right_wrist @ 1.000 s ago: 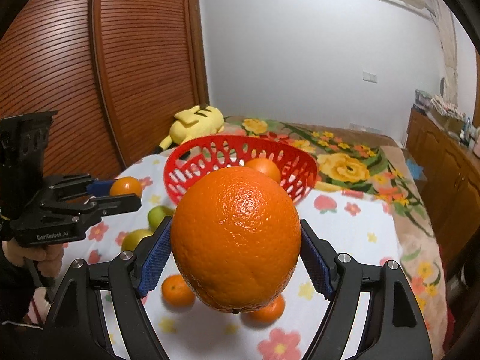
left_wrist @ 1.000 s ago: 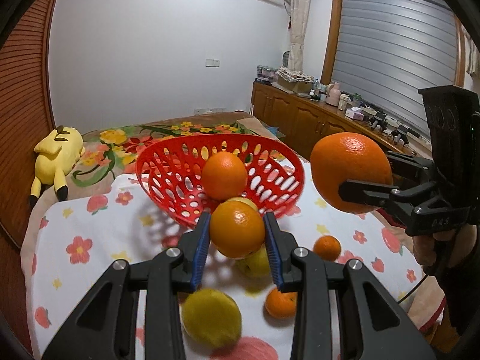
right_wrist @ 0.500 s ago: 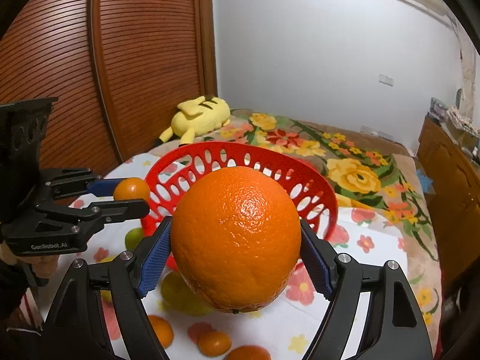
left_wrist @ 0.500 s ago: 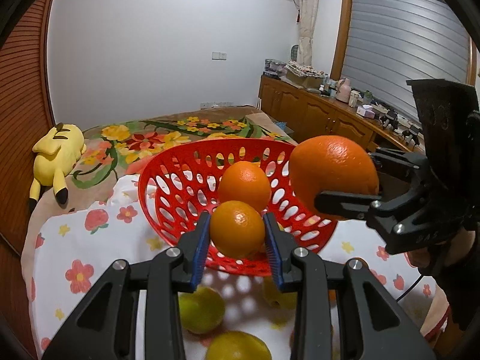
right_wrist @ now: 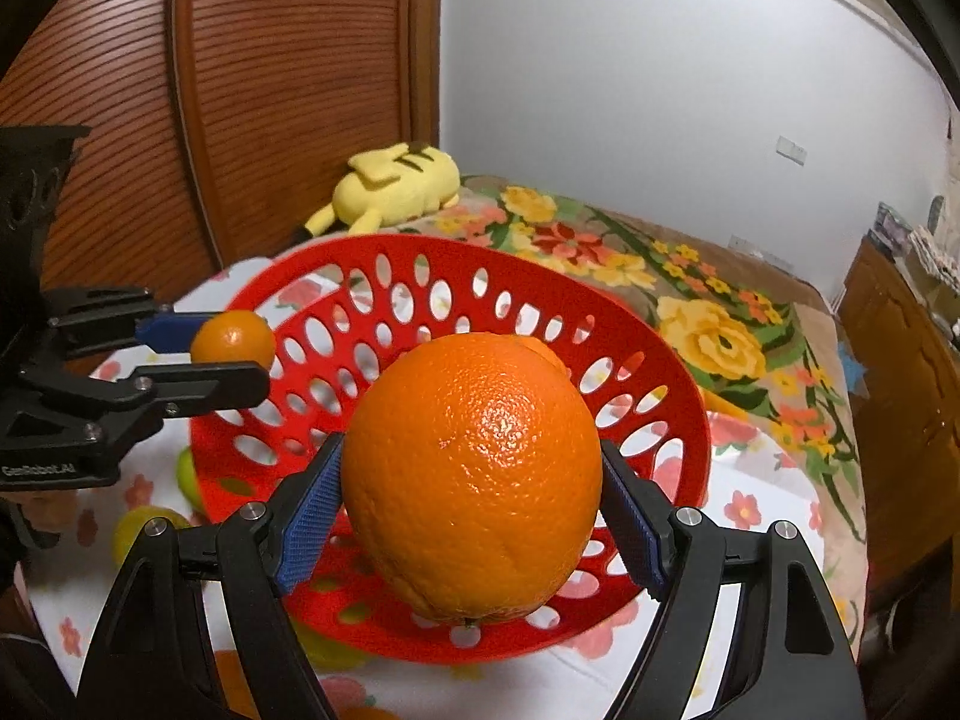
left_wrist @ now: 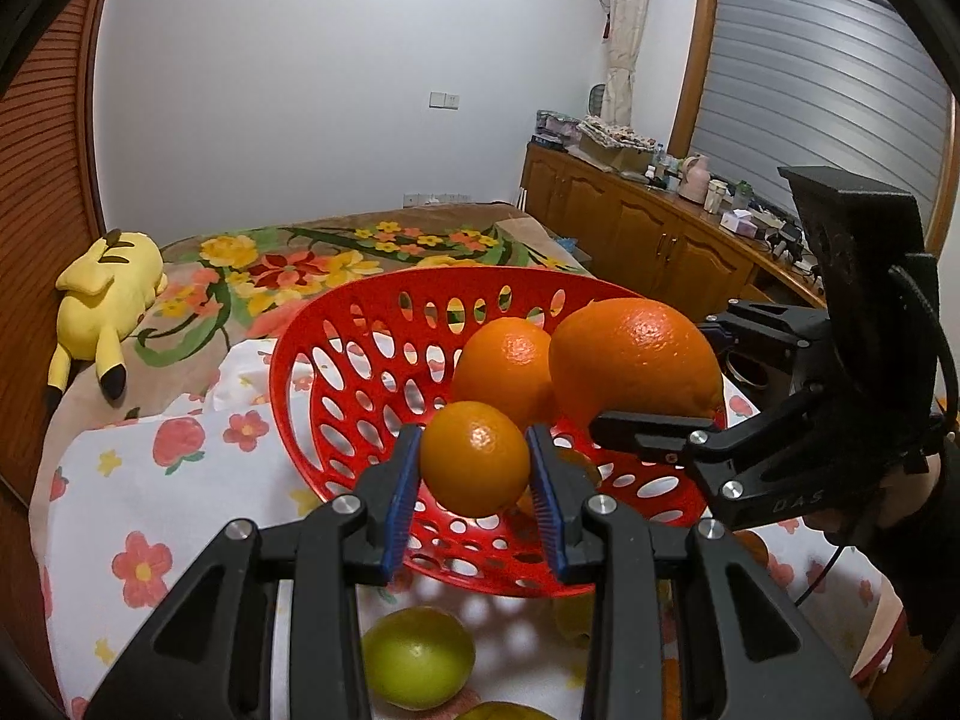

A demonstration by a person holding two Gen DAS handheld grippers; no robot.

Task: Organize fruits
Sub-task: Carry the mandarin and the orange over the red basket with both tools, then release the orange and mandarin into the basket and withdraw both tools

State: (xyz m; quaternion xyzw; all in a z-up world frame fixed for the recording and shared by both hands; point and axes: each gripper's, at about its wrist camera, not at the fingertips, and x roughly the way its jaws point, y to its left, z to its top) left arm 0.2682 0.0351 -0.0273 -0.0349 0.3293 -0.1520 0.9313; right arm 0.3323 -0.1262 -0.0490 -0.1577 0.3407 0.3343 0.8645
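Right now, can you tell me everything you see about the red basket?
The red basket is a round, shallow bowl that looks like shiny plastic, with oval holes all over its wall. It sits tipped on the flowery tablecloth, its far rim higher. One orange lies inside it. A small orange in the left gripper and a big orange in the right gripper are held over it. Green fruit lies outside, beside it.

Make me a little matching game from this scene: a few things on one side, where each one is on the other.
Things:
1. big orange
2. small orange
3. green fruit
4. yellow plush toy

Places:
a. on the flowered cloth in front of the basket
b. in the left gripper
c. on the bed by the wooden door
d. in the right gripper

Pairs: 1-d, 2-b, 3-a, 4-c
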